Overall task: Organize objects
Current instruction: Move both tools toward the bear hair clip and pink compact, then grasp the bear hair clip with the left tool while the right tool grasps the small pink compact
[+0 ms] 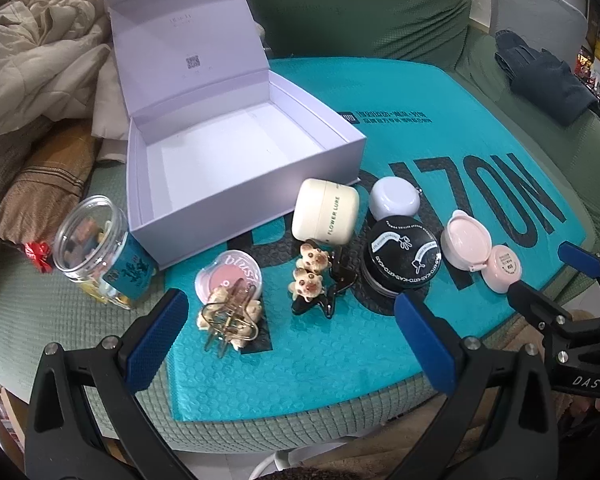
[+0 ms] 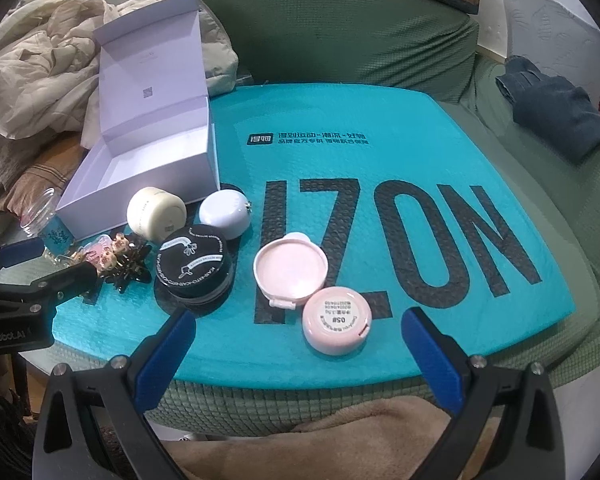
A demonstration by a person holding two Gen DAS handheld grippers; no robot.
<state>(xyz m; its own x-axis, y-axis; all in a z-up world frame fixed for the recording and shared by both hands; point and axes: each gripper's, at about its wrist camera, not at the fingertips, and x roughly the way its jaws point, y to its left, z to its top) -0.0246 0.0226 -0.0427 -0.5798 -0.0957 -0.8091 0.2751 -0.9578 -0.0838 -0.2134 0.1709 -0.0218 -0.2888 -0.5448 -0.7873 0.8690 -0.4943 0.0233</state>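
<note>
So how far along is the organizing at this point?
Nothing looks done yet: the open box is empty. Nothing is in hand; the left gripper and right gripper both hover with jaws open. Everything is left: cream jar, black jar, pink compact, blush and hair clips all sit on the mat.

From the right-hand camera the glass jar (image 2: 46, 216) is half hidden behind the white box (image 2: 148, 176). The pink blush compact (image 2: 94, 254) is mostly covered. The box lid's print (image 1: 192, 62) is unreadable.
</note>
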